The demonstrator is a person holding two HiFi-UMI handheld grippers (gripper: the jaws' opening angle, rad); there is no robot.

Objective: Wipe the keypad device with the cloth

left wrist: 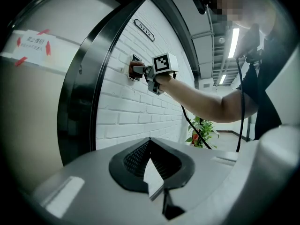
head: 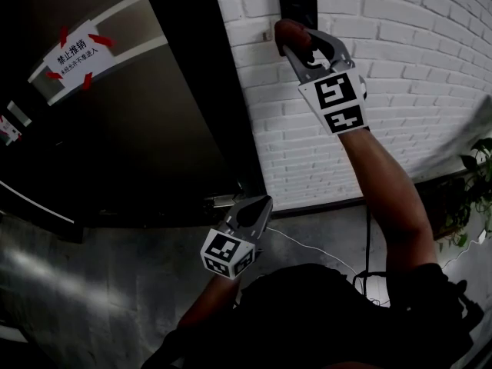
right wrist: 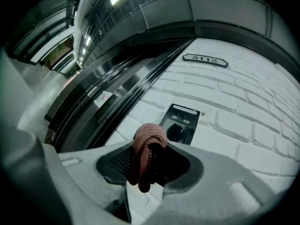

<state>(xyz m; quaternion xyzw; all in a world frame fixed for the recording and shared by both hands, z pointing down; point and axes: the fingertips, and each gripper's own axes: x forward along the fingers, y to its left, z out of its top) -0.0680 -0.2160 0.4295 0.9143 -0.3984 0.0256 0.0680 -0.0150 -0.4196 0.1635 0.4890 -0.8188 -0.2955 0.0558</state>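
Observation:
A black keypad device (head: 297,4) is mounted on the white brick wall (head: 415,68), also seen in the right gripper view (right wrist: 180,124) and small in the left gripper view (left wrist: 135,60). My right gripper (head: 296,41) is raised to the wall just below the device, shut on a bunched reddish-brown cloth (right wrist: 148,149), (head: 290,31). The cloth's top sits at the device's lower edge. My left gripper (head: 257,206) hangs low beside the black door frame, jaws together with nothing between them (left wrist: 152,172).
A dark glass door (head: 115,114) with a red-and-white notice (head: 73,52) stands left of the wall. A room number plate (right wrist: 205,59) hangs above the device. A potted plant (head: 470,191) and a cable (head: 307,244) are at the floor to the right.

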